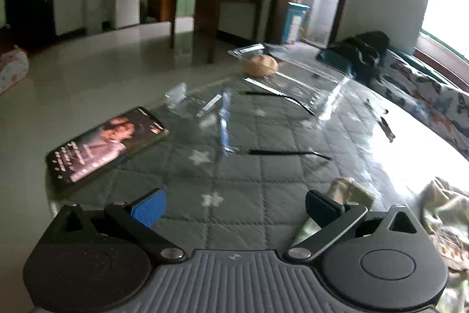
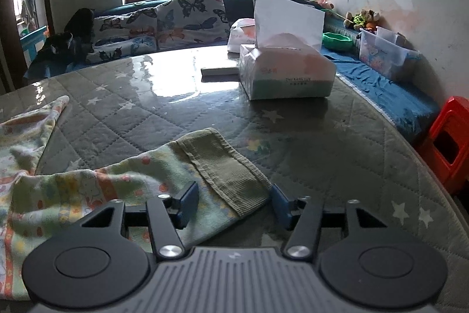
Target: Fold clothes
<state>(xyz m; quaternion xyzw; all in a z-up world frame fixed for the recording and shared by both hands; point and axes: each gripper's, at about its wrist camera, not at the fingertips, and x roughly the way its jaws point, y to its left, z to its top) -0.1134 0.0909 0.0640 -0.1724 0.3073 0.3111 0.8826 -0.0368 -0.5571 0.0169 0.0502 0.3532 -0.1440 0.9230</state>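
Note:
A small patterned child's garment (image 2: 88, 189) with an olive ribbed cuff (image 2: 225, 169) lies crumpled on the glass-topped quilted table (image 2: 322, 154). My right gripper (image 2: 234, 203) is open, its two blue pads on either side of the cuffed end, low over the cloth. In the left wrist view my left gripper (image 1: 234, 209) is open and empty above the table; the other ribbed cuff (image 1: 348, 189) lies just past its right finger, and more of the garment (image 1: 445, 213) shows at the right edge.
A phone (image 1: 102, 143) with a lit screen lies at the table's left edge. Clear plastic packaging (image 1: 296, 78), a brown round object (image 1: 261, 65), black ties and a pen lie farther out. A tissue box (image 2: 285, 69) stands ahead of the right gripper. A red stool (image 2: 445, 143) stands at the right.

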